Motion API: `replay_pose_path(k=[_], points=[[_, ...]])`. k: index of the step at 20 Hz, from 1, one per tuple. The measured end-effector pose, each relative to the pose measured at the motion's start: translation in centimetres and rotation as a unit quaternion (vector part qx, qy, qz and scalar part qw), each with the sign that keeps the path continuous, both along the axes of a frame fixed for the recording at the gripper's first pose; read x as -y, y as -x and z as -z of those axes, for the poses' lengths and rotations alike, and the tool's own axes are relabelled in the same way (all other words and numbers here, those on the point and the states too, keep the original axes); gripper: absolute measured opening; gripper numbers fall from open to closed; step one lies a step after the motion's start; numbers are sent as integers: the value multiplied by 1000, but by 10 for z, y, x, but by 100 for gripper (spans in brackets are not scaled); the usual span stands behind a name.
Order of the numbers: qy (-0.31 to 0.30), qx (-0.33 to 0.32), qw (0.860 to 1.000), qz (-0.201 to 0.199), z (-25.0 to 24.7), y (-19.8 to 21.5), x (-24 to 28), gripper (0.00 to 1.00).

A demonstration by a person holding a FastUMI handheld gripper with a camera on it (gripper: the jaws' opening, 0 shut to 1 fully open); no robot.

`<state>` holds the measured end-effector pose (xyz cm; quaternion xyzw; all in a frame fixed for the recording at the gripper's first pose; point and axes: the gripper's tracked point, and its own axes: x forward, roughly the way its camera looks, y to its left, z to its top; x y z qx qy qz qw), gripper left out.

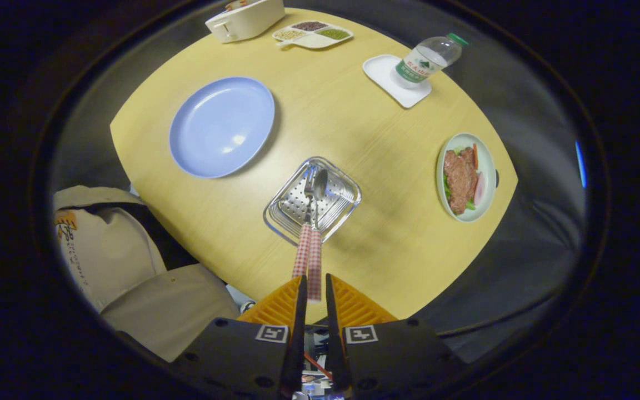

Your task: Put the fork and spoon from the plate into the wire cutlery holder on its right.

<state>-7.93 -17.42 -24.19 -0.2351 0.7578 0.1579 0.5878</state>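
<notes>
Orange ribbed fingers (281, 303) of the gripper (314, 297) stand close together, with a narrow gap between them. Within that gap lie the ends of two red-and-white checked handles, side by side. Whether both fingers press on the handles cannot be told. One handle belongs to the fork (304, 236), the other to the spoon (316, 222). Both utensils reach forward from the fingers, and their metal heads lie over the wire cutlery holder (342, 208), a square, shiny, perforated basket just ahead of the fingers on the yellow wooden table (353, 122). Beyond the holder and to its left rests the blue plate (221, 126), bare. To the right of the holder sits a pale green dish of meat and vegetables (465, 176). Farther off, a water bottle (428, 60) stands on a small white tray (386, 80). At the far edge of the table are a divided dish of grains (312, 34) and a cream container (245, 19). A person in pale clothing (131, 272) sits at the near left edge of the table.
</notes>
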Motion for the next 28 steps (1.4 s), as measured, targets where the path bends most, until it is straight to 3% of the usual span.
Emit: replay_pose_path(k=[3,5,8,10,15,21,25,28], points=[[-33,56,997,34,-5,-8,-16,33],[-61,112,989,70,-10,-15,-29,52],[-83,201,968,126,-23,-24,-38,80],[-110,259,945,169,-37,-29,-48,99],[-194,386,872,232,-74,-30,-74,99],[-225,532,776,253,-124,-25,-72,99],[-212,625,707,253,-159,-20,-60,98],[-193,669,674,247,-174,-13,-53,97]])
